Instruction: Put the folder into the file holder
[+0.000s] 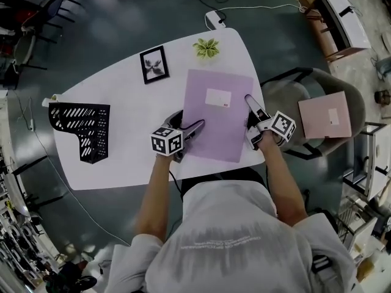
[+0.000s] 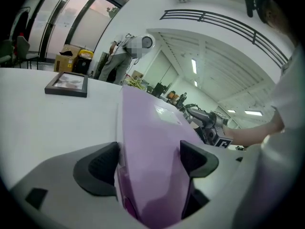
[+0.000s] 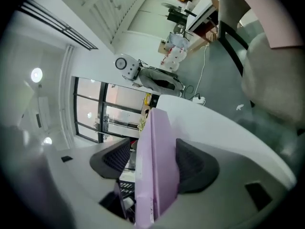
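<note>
A purple folder (image 1: 217, 115) with a white label lies on the white table (image 1: 128, 108). My left gripper (image 1: 190, 126) is at the folder's near-left edge. In the left gripper view the folder (image 2: 152, 142) passes between the wide-spread jaws of that gripper (image 2: 148, 159), which do not clamp it. My right gripper (image 1: 250, 105) straddles the folder's right edge. In the right gripper view the folder (image 3: 159, 147) stands edge-on between that gripper's (image 3: 152, 161) pads, with a gap on one side. The black mesh file holder (image 1: 82, 130) lies on the table's left end.
A black picture frame (image 1: 154, 64) and a small green plant (image 1: 206, 47) sit at the table's far side. A pink folder (image 1: 325, 115) rests on a grey chair (image 1: 287, 93) to the right. A person (image 2: 119, 61) stands far off.
</note>
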A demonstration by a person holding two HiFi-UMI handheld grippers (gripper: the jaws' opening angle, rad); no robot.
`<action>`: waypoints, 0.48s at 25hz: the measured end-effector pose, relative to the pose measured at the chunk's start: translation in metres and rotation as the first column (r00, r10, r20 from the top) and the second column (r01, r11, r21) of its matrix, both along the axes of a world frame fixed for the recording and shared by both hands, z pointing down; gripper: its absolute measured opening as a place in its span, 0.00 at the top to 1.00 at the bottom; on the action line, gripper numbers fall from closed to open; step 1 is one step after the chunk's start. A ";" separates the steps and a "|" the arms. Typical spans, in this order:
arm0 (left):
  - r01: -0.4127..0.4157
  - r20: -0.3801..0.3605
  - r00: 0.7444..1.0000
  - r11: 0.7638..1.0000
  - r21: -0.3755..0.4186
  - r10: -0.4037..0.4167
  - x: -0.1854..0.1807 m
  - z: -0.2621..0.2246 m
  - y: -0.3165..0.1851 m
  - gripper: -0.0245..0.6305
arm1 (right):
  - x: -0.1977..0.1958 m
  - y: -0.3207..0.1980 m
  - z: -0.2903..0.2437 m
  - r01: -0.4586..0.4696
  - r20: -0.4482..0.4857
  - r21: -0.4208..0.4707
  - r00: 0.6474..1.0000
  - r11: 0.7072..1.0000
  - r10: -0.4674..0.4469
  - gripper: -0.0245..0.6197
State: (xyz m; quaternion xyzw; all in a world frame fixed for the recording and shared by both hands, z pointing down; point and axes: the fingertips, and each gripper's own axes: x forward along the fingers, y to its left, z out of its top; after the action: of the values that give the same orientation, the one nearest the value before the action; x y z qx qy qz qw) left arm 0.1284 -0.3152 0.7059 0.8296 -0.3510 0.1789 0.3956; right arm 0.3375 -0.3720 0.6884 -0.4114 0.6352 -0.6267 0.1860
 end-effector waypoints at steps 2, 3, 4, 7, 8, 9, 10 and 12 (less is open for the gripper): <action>0.011 -0.012 1.000 1.000 -0.012 -0.011 -0.001 0.002 0.001 0.34 | -0.001 0.000 0.005 0.020 -0.048 -0.015 0.999 1.000 -0.021 0.53; 0.014 -0.022 1.000 1.000 -0.016 -0.014 -0.001 0.003 0.001 0.34 | -0.003 0.000 0.007 0.029 -0.062 -0.023 0.998 0.999 -0.030 0.57; 0.013 -0.034 0.999 1.000 -0.015 -0.014 -0.001 0.002 0.001 0.34 | -0.006 -0.001 0.009 0.039 -0.066 -0.029 0.997 0.999 -0.041 0.60; 0.006 -0.040 0.999 1.000 -0.013 -0.007 0.002 0.002 0.000 0.34 | -0.018 -0.001 0.011 0.084 -0.057 -0.034 0.995 0.996 -0.086 0.60; 0.009 -0.040 0.999 1.000 -0.015 -0.010 0.003 0.002 -0.001 0.34 | -0.021 0.000 0.012 0.098 -0.050 -0.034 0.994 0.995 -0.100 0.60; 0.012 -0.043 0.999 1.000 -0.016 -0.013 0.003 0.002 0.000 0.34 | -0.022 0.000 0.012 0.110 -0.041 -0.035 0.993 0.993 -0.112 0.60; 0.014 -0.048 0.999 1.000 -0.018 -0.015 0.002 0.002 0.000 0.34 | -0.023 0.000 0.013 0.123 -0.029 -0.036 0.992 0.992 -0.124 0.60; 0.015 -0.053 0.998 1.000 -0.021 -0.016 0.001 0.001 0.000 0.34 | -0.027 -0.002 0.015 0.154 -0.008 -0.041 0.988 0.987 -0.155 0.60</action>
State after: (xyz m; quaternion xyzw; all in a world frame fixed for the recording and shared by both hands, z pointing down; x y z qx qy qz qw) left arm 0.1289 -0.3156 0.7074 0.8274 -0.3447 0.1572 0.4145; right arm 0.3107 -0.3736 0.7035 -0.3680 0.6535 -0.6495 0.1251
